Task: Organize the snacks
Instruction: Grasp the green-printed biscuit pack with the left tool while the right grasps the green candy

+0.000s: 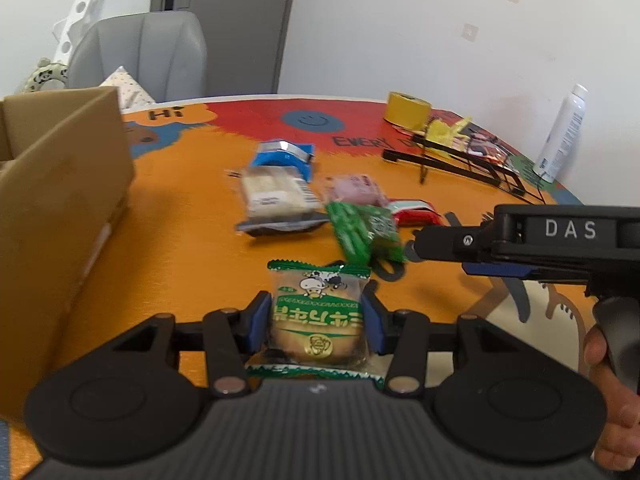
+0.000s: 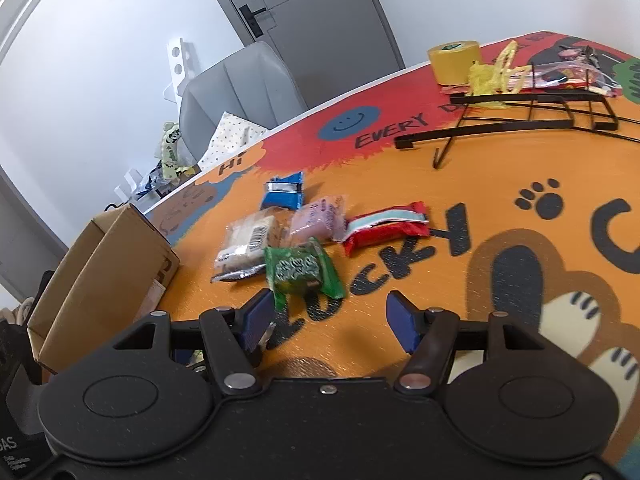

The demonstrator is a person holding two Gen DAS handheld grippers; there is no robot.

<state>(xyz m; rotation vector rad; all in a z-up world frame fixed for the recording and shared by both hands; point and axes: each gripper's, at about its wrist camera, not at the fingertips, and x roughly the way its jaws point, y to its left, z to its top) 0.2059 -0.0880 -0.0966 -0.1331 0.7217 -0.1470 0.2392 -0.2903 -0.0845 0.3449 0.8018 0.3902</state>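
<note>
Left wrist view: left gripper (image 1: 317, 322) clamped on a green-trimmed cake packet (image 1: 318, 318), above the orange table (image 1: 192, 240); cardboard box (image 1: 60, 200) at left. Right wrist view: right gripper (image 2: 334, 320) jaws apart, nothing between; green snack pack (image 2: 302, 272) just ahead on the table.

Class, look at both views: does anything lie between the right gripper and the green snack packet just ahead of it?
Nothing visible: bare orange table separates the open right gripper from the green snack packet.

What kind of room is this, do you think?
Probably a home or small office room: a table with a cartoon-print cover, a grey chair beside it, and a grey door in a plain white wall.
</note>
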